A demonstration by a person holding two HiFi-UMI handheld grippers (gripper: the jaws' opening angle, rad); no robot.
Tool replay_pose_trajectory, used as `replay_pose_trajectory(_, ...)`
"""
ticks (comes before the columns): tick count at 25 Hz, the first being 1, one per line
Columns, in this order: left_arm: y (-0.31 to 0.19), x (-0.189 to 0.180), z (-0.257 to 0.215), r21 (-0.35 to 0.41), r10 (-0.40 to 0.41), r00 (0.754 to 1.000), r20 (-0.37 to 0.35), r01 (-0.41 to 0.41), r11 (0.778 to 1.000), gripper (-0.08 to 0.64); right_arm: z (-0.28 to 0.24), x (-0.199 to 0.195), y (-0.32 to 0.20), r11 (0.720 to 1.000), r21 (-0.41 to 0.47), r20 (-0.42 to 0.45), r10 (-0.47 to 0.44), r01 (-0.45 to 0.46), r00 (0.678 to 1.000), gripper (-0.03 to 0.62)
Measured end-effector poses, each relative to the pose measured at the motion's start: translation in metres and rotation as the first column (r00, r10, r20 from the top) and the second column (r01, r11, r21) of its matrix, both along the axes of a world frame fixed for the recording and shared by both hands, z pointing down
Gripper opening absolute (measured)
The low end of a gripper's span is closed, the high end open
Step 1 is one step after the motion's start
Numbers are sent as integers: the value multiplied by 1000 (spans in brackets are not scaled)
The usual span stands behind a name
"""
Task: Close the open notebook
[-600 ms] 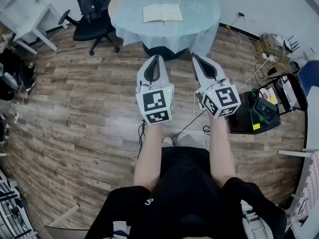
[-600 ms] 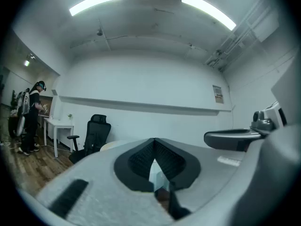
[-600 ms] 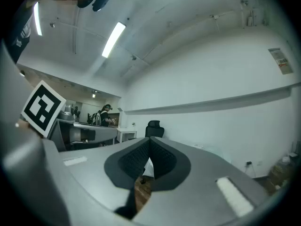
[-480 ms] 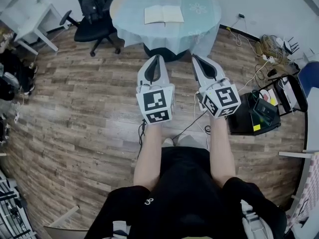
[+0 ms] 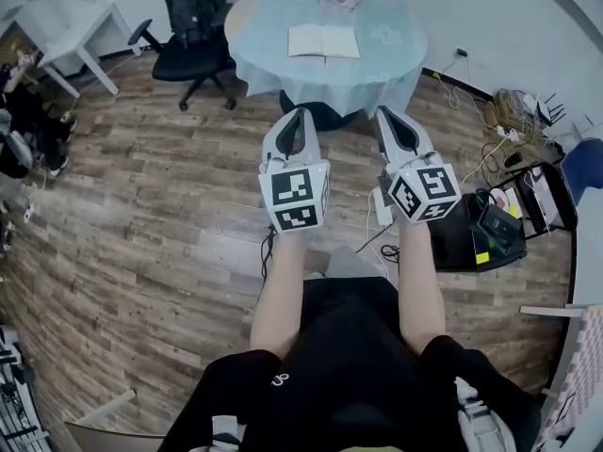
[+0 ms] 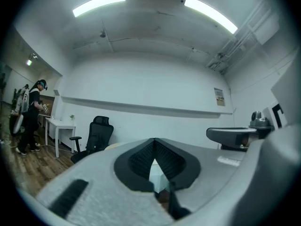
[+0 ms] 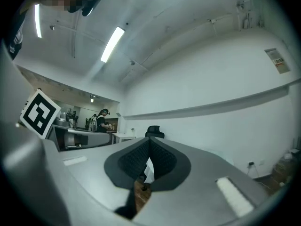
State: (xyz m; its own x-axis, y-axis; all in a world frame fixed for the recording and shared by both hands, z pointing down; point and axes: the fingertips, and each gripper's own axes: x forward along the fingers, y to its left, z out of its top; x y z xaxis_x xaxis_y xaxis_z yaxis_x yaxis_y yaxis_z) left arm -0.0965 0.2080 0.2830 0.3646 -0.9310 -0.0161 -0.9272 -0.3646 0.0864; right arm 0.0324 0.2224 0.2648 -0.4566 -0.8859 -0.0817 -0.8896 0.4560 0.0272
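The open notebook (image 5: 324, 41) lay flat near the middle of the round table (image 5: 262, 15). Short of the table's near edge, the left gripper (image 5: 298, 113) and right gripper (image 5: 383, 115) were held level side by side, pointing toward the table, each with jaws together on nothing, well apart from the notebook

The person holds both grippers out in front, side by side and level, on bare forearms (image 5: 283, 281) stretched forward from the body. The left gripper (image 5: 300, 111) has its jaws closed, tips meeting, with nothing between them. The right gripper (image 5: 382, 112) is likewise closed and empty, angled slightly outward. Each marker cube (image 5: 295, 196) sits at the rear, just above the wrist.
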Motion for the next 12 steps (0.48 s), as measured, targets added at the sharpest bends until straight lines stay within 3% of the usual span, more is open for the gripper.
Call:
replay_pose_trajectory(6, -2, -23, -15, 19, -31, 999, -26, 32, 999, -6, -15, -18, -1, 999, 36, -14, -39, 40, 999, 9)
replay_pose_trajectory(12, -15, -22, -32, 50, -13, 1000, -18, 13, 999, -6, -38, -9, -11, 995, 91, 8, -34, 33, 999, 9)
